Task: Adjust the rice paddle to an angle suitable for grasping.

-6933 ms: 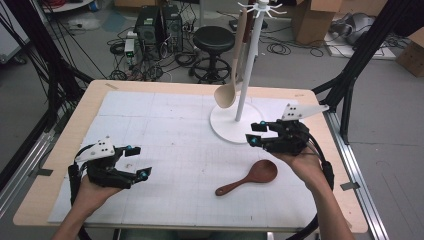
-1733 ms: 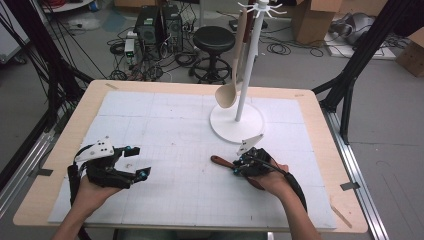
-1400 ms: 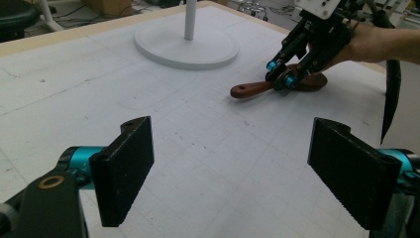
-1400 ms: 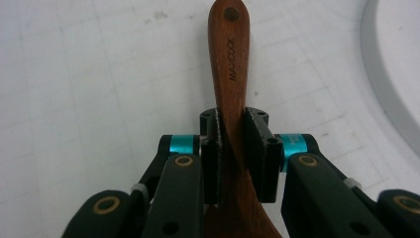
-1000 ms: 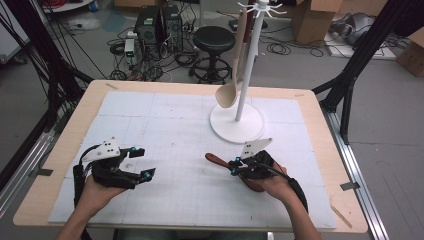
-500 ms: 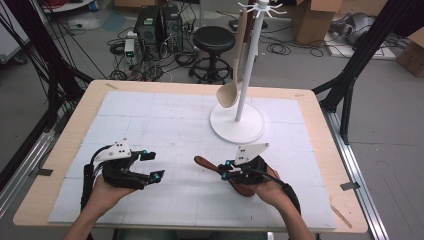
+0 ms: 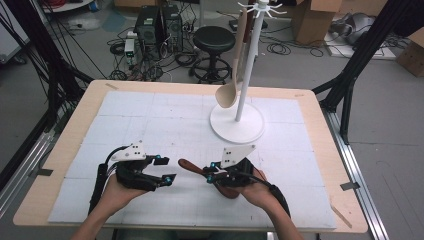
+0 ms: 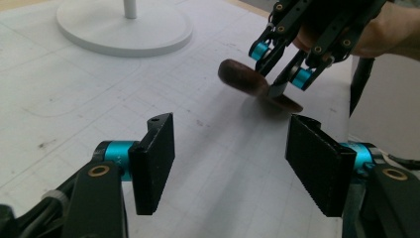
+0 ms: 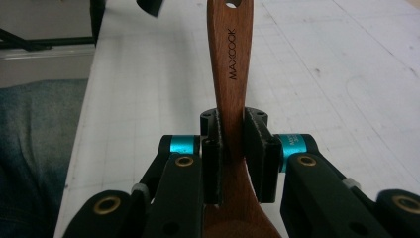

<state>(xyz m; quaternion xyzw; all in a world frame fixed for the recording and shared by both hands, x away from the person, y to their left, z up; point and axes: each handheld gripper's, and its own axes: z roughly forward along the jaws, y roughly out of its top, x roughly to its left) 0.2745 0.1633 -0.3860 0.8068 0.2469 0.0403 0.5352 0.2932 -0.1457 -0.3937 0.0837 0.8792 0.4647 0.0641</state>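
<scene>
Your right gripper (image 9: pixel 233 148) clamps the dark brown wooden spoon (image 9: pixel 229 59); your left gripper (image 8: pixel 233 158), jaws narrowing but empty, nears its handle for handover.

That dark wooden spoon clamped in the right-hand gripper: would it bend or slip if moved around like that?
Probably stiff: the wooden spoon runs straight out past the right gripper without sagging. It looks light, since one clamp on the handle carries it. The smooth finish might let it twist, as the bowl hangs behind the pads.
</scene>
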